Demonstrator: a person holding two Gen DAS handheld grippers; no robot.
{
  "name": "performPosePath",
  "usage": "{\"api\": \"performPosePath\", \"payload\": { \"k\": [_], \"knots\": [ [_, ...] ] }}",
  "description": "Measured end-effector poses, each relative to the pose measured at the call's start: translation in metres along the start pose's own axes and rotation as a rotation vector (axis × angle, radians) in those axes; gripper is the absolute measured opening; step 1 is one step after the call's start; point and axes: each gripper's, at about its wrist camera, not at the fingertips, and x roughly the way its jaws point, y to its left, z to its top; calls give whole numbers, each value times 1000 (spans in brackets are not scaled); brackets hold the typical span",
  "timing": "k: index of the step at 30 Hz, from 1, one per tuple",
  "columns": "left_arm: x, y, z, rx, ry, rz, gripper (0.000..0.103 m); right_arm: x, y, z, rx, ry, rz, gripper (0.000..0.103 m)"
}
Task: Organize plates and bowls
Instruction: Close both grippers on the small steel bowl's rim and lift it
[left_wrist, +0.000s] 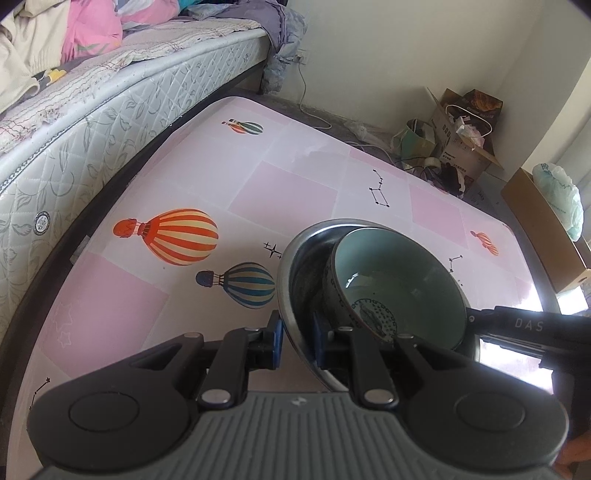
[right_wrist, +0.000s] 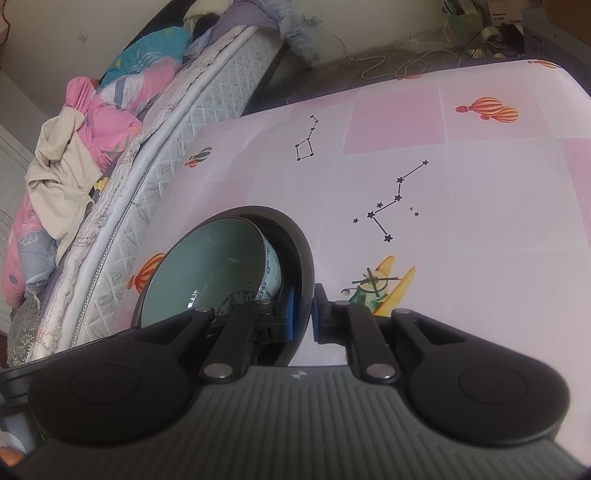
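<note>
A metal bowl (left_wrist: 295, 273) is held tilted above the pink table, with a teal ceramic bowl (left_wrist: 402, 280) lying inside it. My left gripper (left_wrist: 298, 341) is shut on the metal bowl's near rim, one blue pad on each side. In the right wrist view the metal bowl (right_wrist: 301, 254) looks dark and the teal bowl (right_wrist: 210, 269) leans inside it. My right gripper (right_wrist: 303, 316) is shut on the metal bowl's opposite rim. The right gripper's black body also shows in the left wrist view (left_wrist: 532, 325).
The table (left_wrist: 280, 184) has a pink cloth with balloon prints. A mattress (left_wrist: 92, 122) with bedding runs along its left side. Cardboard boxes (left_wrist: 461, 140) and bags lie on the floor beyond the far edge. A brown box (left_wrist: 543, 225) stands at right.
</note>
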Motion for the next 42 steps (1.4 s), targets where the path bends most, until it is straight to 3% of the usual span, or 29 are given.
{"api": "performPosePath", "payload": {
  "k": [24,42],
  "knots": [
    [-4,3,-7,-5,-44,-41,21,-8,11,-4,-104,-61,13,13],
    [-31,-3,-10,27,-130,-70,20,-35,5,-8,-151,-137,84,14]
  ]
}}
